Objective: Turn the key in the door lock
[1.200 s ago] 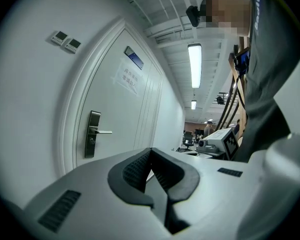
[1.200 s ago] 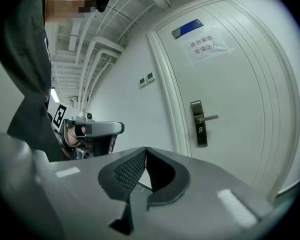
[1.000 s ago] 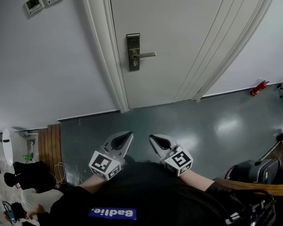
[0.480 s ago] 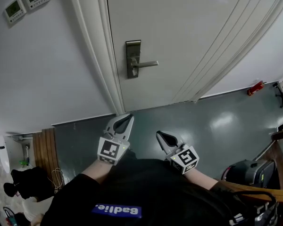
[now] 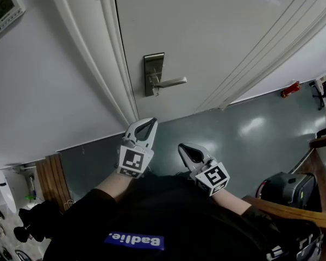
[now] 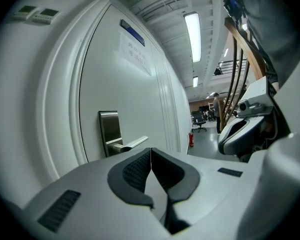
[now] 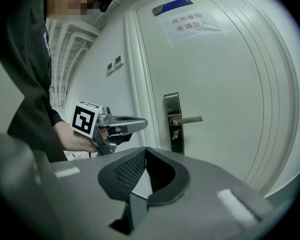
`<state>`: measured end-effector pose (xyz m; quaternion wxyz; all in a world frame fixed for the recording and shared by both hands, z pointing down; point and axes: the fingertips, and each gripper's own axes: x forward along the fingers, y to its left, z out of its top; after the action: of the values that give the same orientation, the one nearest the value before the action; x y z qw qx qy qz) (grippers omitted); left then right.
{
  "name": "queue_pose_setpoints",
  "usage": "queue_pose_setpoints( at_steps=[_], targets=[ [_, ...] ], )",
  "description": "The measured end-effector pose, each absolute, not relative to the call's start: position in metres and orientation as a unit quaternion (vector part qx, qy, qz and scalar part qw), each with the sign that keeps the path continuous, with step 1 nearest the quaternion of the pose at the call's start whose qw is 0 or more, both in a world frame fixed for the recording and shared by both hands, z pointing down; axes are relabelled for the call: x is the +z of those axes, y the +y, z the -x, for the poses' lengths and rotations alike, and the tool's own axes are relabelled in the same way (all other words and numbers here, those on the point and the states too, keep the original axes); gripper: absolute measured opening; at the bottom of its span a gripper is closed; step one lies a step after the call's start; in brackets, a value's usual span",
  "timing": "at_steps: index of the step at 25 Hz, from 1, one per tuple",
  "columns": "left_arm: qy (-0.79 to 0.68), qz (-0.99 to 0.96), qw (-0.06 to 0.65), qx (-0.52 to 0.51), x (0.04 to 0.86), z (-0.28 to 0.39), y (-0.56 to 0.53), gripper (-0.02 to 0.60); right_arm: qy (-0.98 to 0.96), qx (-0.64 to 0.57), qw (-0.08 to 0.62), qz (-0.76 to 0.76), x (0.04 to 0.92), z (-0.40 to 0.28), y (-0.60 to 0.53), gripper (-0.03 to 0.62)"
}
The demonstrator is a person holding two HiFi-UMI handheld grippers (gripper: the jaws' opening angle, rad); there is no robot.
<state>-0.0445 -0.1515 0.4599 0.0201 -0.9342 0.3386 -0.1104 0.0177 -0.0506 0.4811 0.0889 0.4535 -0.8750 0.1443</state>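
the lock plate [image 5: 152, 74] stands upright on the door [image 5: 217, 31], its lever [image 5: 173, 82] pointing right, with what looks like a key [image 7: 176, 134] below (too small to tell its direction). the left gripper [image 5: 151, 122] and right gripper [image 5: 181, 147] are well short of it, jaws closed and empty.

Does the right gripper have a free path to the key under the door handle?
Probably yes: nothing stands between the right gripper and the key, but its shut jaws would need opening first.

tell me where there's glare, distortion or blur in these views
Head view: wide lens bows the door frame; soft glare patches on the floor. Left gripper view: heavy fisheye, dark corners, ceiling light blown out. Right gripper view: same fisheye, mosaic patch top left, lock plate sharp.
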Motion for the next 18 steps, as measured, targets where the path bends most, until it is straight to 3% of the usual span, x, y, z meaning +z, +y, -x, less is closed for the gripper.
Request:
queue_pose_setpoints(
  at_steps=[18],
  targets=[
    [0.425, 0.879, 0.051, -0.208, 0.500, 0.004, -0.217, 0.008, -0.911, 0.126, 0.087, -0.383, 0.476, -0.079, -0.109, 0.005]
  ],
)
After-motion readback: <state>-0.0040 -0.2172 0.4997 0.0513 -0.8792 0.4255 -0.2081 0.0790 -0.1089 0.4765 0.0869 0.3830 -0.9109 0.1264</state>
